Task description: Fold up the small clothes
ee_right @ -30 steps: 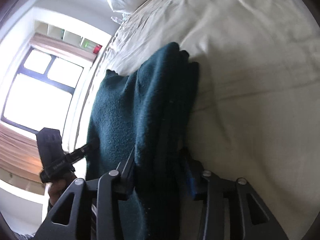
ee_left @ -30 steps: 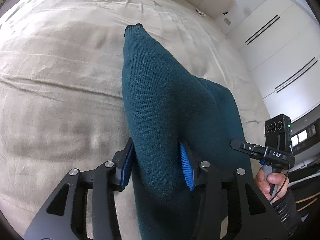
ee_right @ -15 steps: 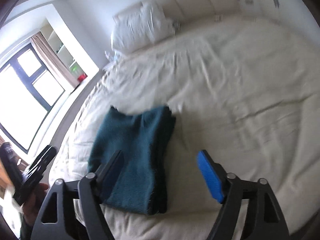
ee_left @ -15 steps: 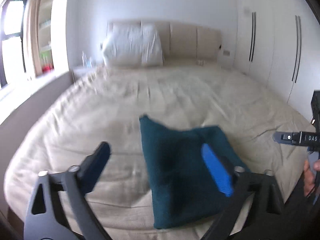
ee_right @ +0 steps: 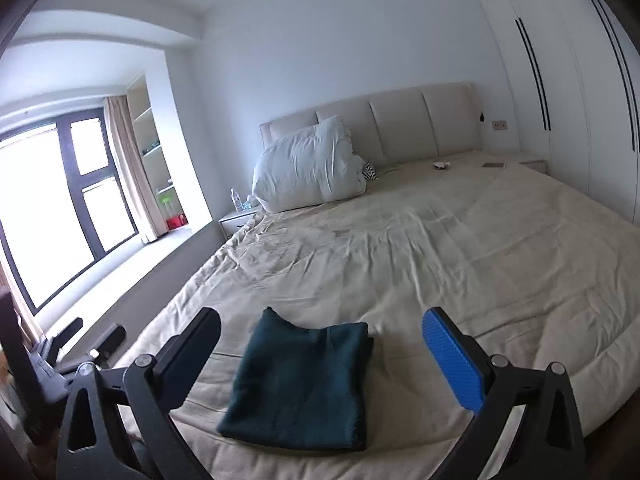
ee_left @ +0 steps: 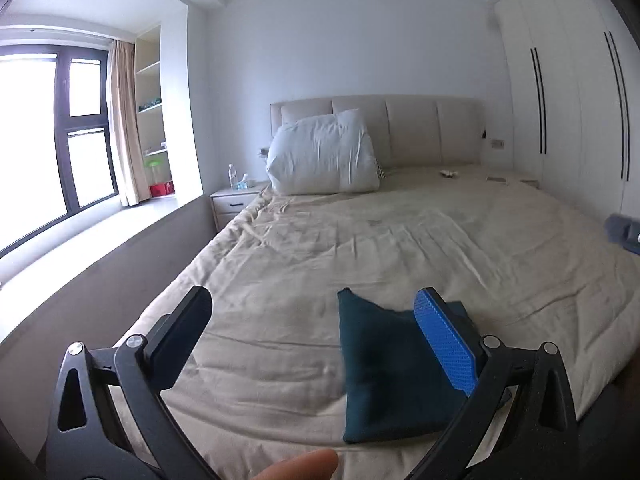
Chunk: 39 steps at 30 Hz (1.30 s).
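Observation:
A dark teal knitted garment (ee_left: 384, 372) lies folded into a flat rectangle near the foot edge of the beige bed (ee_left: 360, 248). It also shows in the right wrist view (ee_right: 304, 380). My left gripper (ee_left: 316, 340) is open and empty, held back from and above the garment, whose right part lies behind the blue pad. My right gripper (ee_right: 324, 360) is open and empty too, pulled back with the garment seen between its fingers but not touched.
A white pillow (ee_left: 324, 156) leans on the padded headboard (ee_left: 416, 128). A nightstand (ee_left: 236, 204) with bottles stands at the left, by a window ledge (ee_left: 80, 248). White wardrobe doors (ee_left: 568, 100) line the right wall. Small items (ee_right: 494, 165) lie at the far right of the bed.
Both grippers were shut on the teal garment a second ago. They have opened, let it go folded on the bed, and pulled back and up.

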Motion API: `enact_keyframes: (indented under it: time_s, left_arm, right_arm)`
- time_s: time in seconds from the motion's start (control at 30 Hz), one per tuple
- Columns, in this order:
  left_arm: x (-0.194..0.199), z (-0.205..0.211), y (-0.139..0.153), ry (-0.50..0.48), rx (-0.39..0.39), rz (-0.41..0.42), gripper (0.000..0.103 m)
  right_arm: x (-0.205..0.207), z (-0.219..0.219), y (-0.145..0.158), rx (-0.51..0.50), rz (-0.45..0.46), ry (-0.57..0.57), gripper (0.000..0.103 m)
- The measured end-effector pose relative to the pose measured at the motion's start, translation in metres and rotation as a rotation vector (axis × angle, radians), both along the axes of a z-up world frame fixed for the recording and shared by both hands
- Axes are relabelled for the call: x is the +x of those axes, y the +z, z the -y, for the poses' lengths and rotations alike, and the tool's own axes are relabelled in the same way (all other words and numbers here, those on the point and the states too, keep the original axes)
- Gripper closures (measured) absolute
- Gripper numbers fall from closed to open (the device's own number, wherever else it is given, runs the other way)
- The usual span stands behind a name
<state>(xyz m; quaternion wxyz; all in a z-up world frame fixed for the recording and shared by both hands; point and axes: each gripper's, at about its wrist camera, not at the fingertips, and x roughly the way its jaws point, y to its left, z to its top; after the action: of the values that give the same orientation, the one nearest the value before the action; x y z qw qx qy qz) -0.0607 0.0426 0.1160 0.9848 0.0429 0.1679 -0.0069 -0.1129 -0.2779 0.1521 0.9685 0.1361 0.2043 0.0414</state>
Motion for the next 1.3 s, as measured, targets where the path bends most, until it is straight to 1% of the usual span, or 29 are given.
enact_keyframes:
  time_s: [0.07, 0.17, 0.2, 0.33, 0.37, 0.43, 0.5, 0.6, 0.7, 0.83, 1.1, 1.3]
  left_arm:
    - [0.0, -0.002, -0.002, 0.001, -0.018, -0.029, 0.0]
    - [0.006, -0.005, -0.013, 0.013, -0.061, -0.105, 0.0]
    - [0.009, -0.004, -0.019, 0.026, -0.069, -0.15, 0.0]
    - [0.025, -0.003, -0.048, 0.03, -0.081, -0.286, 0.0]
    - [0.033, -0.003, -0.059, 0.025, -0.086, -0.313, 0.0]
    - [0.044, -0.003, -0.073, 0.022, -0.094, -0.35, 0.0]
    - [0.052, -0.001, -0.086, 0.029, -0.079, -0.393, 0.0]
    - [0.061, 0.0, -0.102, 0.025, -0.087, -0.441, 0.0]
    - [0.065, 0.003, -0.111, 0.022, -0.083, -0.465, 0.0]
    - [0.07, 0.005, -0.118, 0.01, -0.077, -0.476, 0.0]
    - [0.077, 0.003, -0.127, 0.014, -0.076, -0.502, 0.0]
    - [0.079, 0.004, -0.131, 0.012, -0.073, -0.508, 0.0]
  right_arm:
    - [0.0, 0.0, 0.003, 0.011, -0.015, -0.008, 0.0]
    - [-0.004, -0.009, 0.001, -0.043, -0.047, -0.023, 0.0]
    - [-0.003, -0.012, -0.003, -0.06, -0.065, -0.027, 0.0]
    - [0.003, -0.021, -0.031, -0.076, -0.161, -0.017, 0.0]
    - [0.004, -0.023, -0.039, -0.077, -0.185, -0.017, 0.0]
    - [0.007, -0.024, -0.056, -0.08, -0.235, -0.023, 0.0]
    - [0.01, -0.025, -0.071, -0.086, -0.28, -0.034, 0.0]
    - [0.016, -0.027, -0.084, -0.099, -0.33, -0.028, 0.0]
    - [0.019, -0.031, -0.095, -0.112, -0.363, -0.013, 0.0]
    - [0.022, -0.039, -0.106, -0.137, -0.401, -0.001, 0.0]
    - [0.026, -0.038, -0.113, -0.142, -0.438, -0.002, 0.0]
    - [0.026, -0.043, -0.113, -0.147, -0.44, 0.009, 0.0]
